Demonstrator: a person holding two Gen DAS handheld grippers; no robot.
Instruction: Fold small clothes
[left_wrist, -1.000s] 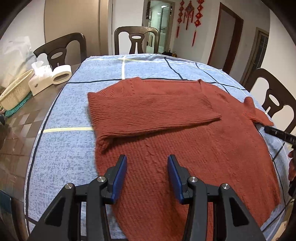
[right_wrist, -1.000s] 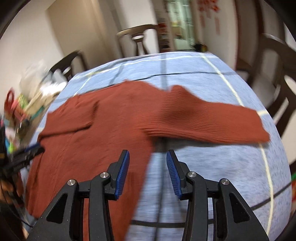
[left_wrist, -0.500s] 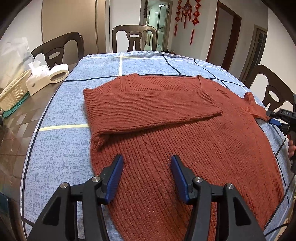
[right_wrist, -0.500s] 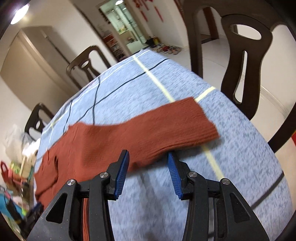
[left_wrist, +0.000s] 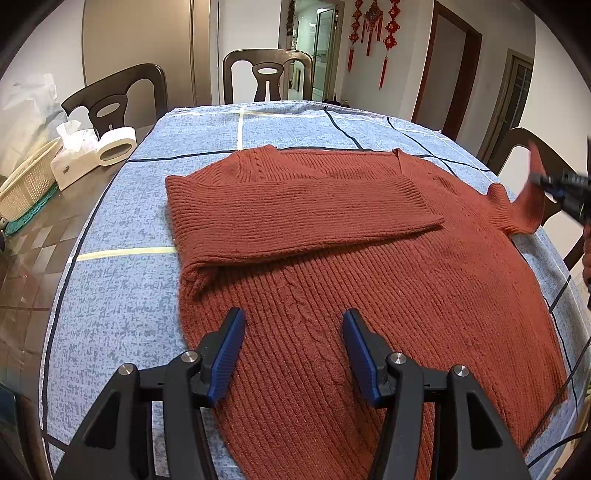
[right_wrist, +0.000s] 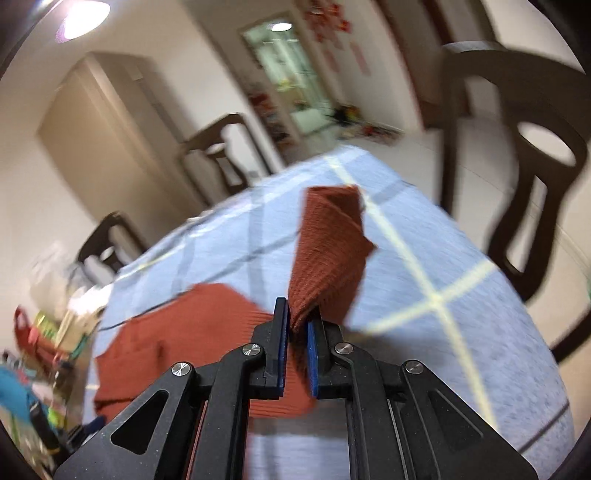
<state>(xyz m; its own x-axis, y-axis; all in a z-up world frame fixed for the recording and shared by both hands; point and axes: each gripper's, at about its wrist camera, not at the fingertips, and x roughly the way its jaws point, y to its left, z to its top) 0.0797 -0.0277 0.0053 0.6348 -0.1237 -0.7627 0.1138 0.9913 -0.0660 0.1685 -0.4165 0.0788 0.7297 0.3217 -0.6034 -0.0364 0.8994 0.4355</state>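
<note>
On your left, beside the white tissue box (left_wrist: 72, 168) and the white tape roll (left_wrist: 117, 150), nothing matters to the fold; your left gripper (left_wrist: 293, 354) hovers spread and empty over the lower body of the rust-red ribbed knit sweater (left_wrist: 332, 266), which lies flat on the blue checked tablecloth (left_wrist: 122, 295) with its left sleeve (left_wrist: 295, 214) already laid across the chest. Its jaws have just been opening a little further, with nothing between them. Further right, your right gripper (right_wrist: 295, 328) has just snapped closed and now pinches the cuff end of the right sleeve (right_wrist: 328, 251), which hangs in the air above the cloth. The grip looks shallow, only on the edge of the knit, so I judge a quick swing could pull it free; and with the body unpinned, dragging the sleeve across could tug the shoulder and rumple the folded left sleeve. Compared with half a second ago, that right sleeve is no longer flat on the table between open jaws but lifted and clamped, while the left view is nearly unchanged.
</note>
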